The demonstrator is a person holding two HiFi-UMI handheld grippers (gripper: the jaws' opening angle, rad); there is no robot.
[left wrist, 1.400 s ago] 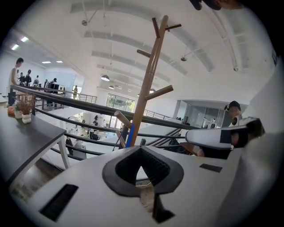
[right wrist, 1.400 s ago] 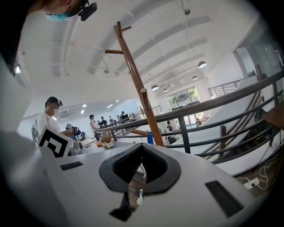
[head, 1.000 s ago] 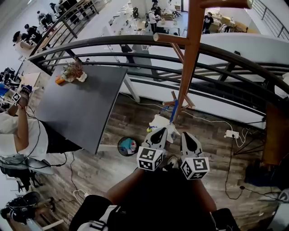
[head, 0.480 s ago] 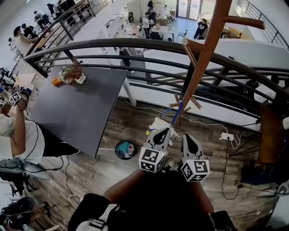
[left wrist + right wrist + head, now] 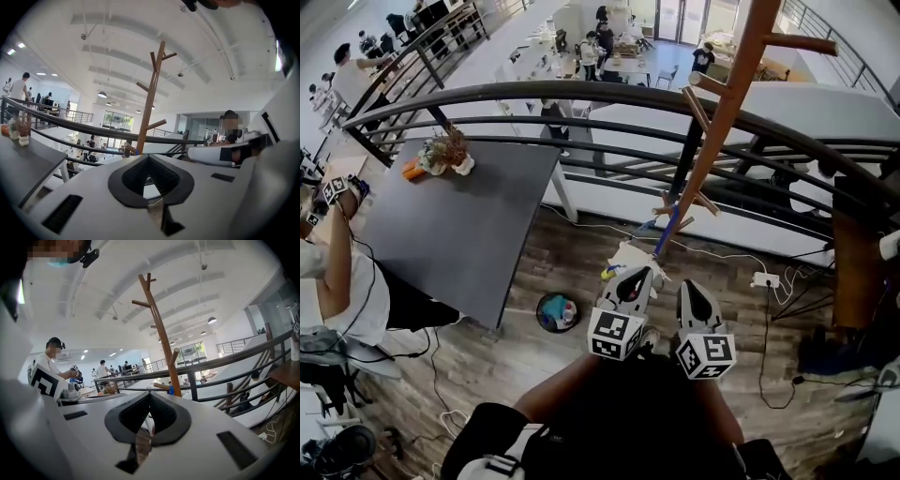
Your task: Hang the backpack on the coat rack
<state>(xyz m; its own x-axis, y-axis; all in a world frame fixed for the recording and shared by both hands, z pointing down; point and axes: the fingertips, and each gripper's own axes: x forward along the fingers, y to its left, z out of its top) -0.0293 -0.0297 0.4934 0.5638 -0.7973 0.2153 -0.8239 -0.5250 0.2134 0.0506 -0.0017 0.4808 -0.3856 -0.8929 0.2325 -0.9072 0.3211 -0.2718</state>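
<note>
The coat rack point(image 5: 717, 117) is smooth brown wood; the table point(image 5: 478, 220) top matt dark grey (the floor point(image 5: 572, 248) looks like worn wooden planks).

The left gripper point(image 5: 149, 158) is seen with its jaw tips brought together, and nothing is caught between them. Beyond the tips, a wooden coat rack point(image 5: 149, 101) is seen upright beside a dark curved railing point(image 5: 56, 123). At the left, a small plant point(image 5: 21, 127) is set on a grey table point(image 5: 28, 161).
</note>
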